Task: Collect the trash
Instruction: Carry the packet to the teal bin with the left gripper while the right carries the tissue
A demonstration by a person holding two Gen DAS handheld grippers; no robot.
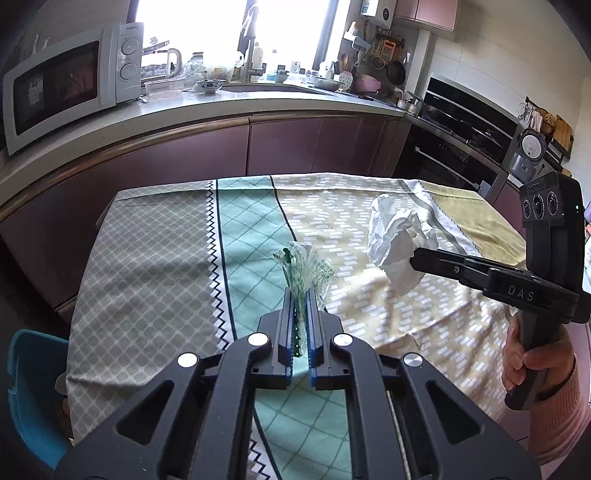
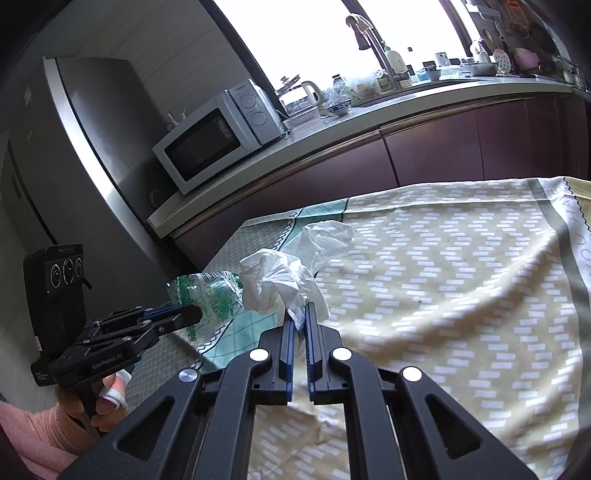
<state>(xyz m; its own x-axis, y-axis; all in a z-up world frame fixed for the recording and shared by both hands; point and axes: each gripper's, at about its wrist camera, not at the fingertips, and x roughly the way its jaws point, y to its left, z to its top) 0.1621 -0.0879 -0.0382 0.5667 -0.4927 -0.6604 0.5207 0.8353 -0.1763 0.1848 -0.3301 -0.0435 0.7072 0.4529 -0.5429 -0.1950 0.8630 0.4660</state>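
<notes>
Plastic wrapper pinched in left hand-held gripper, crumpled tissue clamped in right hand-held gripper

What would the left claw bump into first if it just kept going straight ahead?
Beyond the plastic wrapper it grips, the left claw faces bare tablecloth, then the purple cabinet doors below the counter. It would probably meet those cabinets first, though depth is hard to judge.

bright window, purple cabinets, microwave
</notes>
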